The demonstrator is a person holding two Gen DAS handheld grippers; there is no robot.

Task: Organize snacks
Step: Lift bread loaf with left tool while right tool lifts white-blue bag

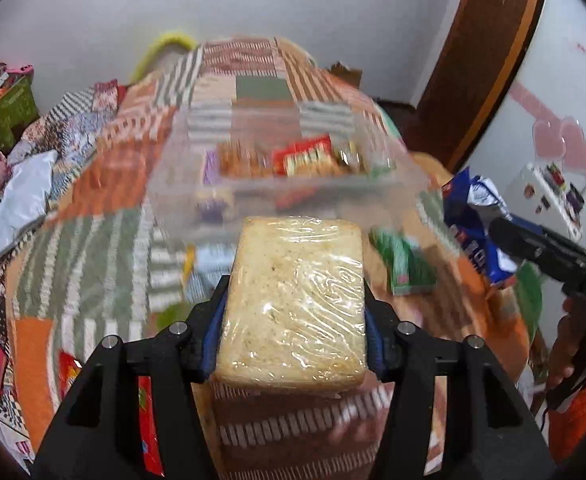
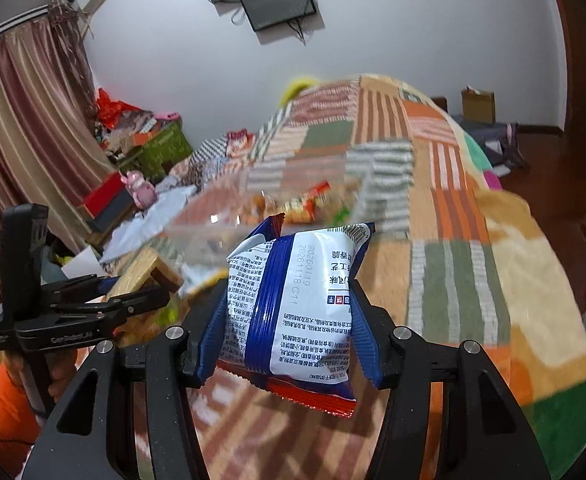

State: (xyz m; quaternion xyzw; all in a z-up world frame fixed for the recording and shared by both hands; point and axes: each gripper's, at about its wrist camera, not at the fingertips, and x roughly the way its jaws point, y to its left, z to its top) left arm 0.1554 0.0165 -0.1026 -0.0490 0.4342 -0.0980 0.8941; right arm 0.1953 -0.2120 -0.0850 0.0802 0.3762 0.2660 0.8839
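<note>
My left gripper [image 1: 295, 296] is shut on a pale yellow block wrapped in clear film [image 1: 297, 272], held above the patchwork quilt [image 1: 105, 184]. My right gripper [image 2: 289, 292] is shut on a blue and white snack packet [image 2: 293, 300] with a red lower seam. Just beyond both sits a clear plastic bin [image 1: 373, 196], blurred, with red and orange snack packets [image 1: 305, 156] inside. The right wrist view shows the left gripper [image 2: 149, 292] with its block [image 2: 139, 270] at lower left. In the left wrist view the right gripper [image 1: 505, 236] and its packet [image 1: 479, 208] show at right.
A green packet [image 1: 403, 264] lies on the quilt right of the block, and a red packet [image 1: 147, 400] lies at lower left. Boxes and clutter [image 2: 149, 148] stand along the curtain side. A wooden door frame [image 1: 485, 60] and dark floor [image 2: 533, 168] lie to the right.
</note>
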